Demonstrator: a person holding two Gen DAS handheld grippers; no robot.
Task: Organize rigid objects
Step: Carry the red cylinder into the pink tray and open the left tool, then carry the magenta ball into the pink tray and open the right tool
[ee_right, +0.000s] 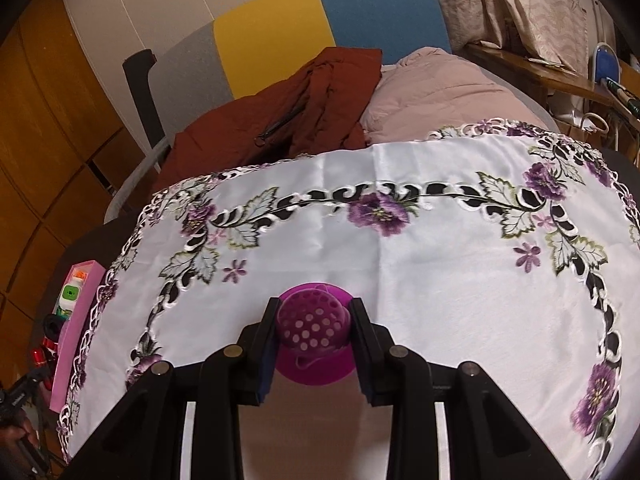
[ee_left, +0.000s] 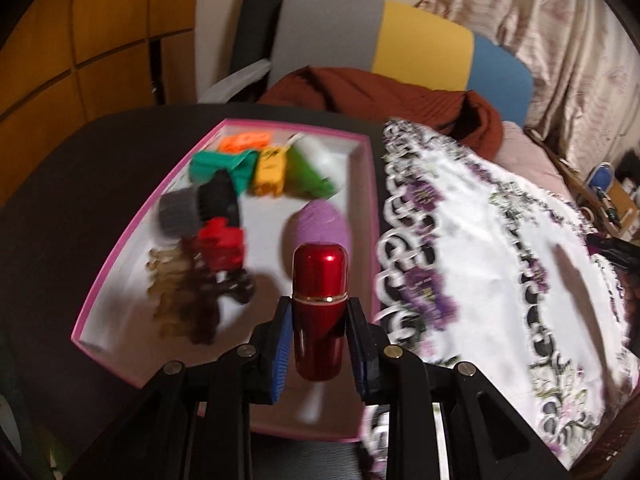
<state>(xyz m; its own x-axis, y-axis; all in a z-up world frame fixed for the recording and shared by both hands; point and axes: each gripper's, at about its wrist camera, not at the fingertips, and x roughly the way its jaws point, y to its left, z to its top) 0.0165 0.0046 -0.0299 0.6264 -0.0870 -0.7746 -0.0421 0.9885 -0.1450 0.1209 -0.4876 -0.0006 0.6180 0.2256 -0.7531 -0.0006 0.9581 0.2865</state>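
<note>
My left gripper point(ee_left: 319, 307) is shut on a shiny red capsule-shaped container point(ee_left: 319, 312), held upright above the near end of a pink-rimmed white tray point(ee_left: 132, 224). The tray holds several small items: a lilac oval object point(ee_left: 318, 222), a grey cap point(ee_left: 178, 212), red point(ee_left: 220, 244), yellow point(ee_left: 271, 170), green point(ee_left: 218, 166) and orange point(ee_left: 244, 142) pieces. My right gripper point(ee_right: 313, 322) is shut on a purple perforated plastic piece point(ee_right: 313, 328) just above the white embroidered cloth point(ee_right: 400, 264). The tray also shows at the far left of the right wrist view point(ee_right: 76, 320).
The tray and cloth point(ee_left: 480, 232) lie on a dark table point(ee_left: 60, 184). Behind the table stands a grey, yellow and blue chair point(ee_left: 380, 36) with a rust-brown jacket point(ee_left: 380, 92) and a pink cushion point(ee_right: 440, 88). Curtains and a cluttered shelf are at the right.
</note>
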